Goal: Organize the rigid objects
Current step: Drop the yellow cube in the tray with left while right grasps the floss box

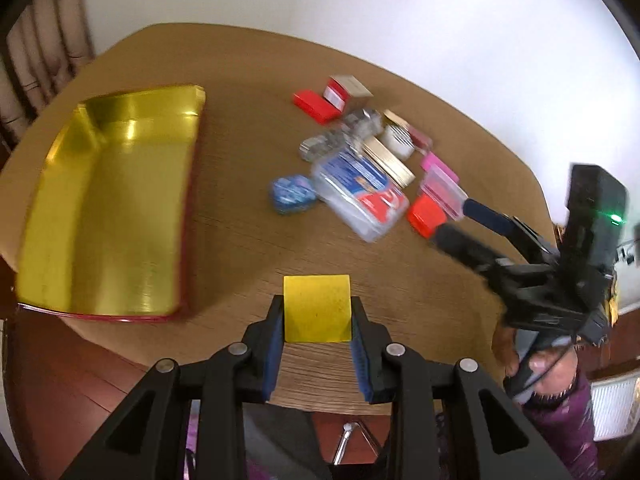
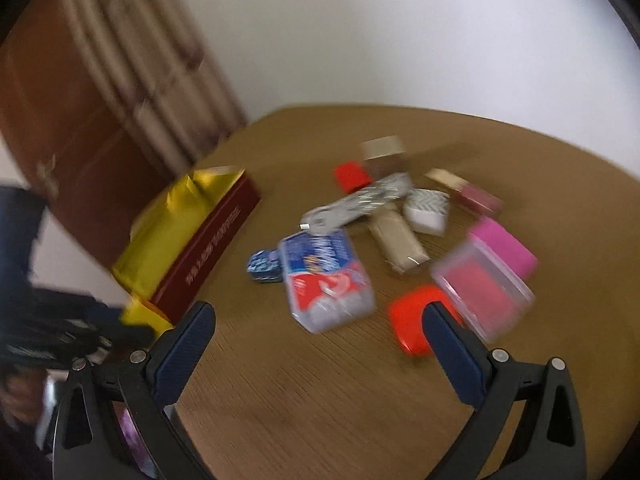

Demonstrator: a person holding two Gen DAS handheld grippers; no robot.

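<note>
My left gripper (image 1: 317, 305) is shut on a flat yellow block (image 1: 317, 320) and holds it above the near part of the round wooden table (image 1: 248, 248). An open box lined in gold (image 1: 108, 208) with red outer walls (image 2: 216, 240) lies to its left. My right gripper (image 2: 318, 312) is open with nothing between its pads. It hangs over the near side of a pile of small items. In the left wrist view the right gripper (image 1: 452, 218) has its tips by an orange-red case (image 1: 424, 210) and a clear pink box (image 1: 440, 188).
The pile holds a clear plastic box with a blue and red label (image 2: 326, 276), a blue wrapped item (image 2: 262, 266), a red box (image 1: 314, 106), a white round tub (image 2: 426, 212) and several small cartons. A chair (image 1: 36, 52) stands beyond the table. White wall behind.
</note>
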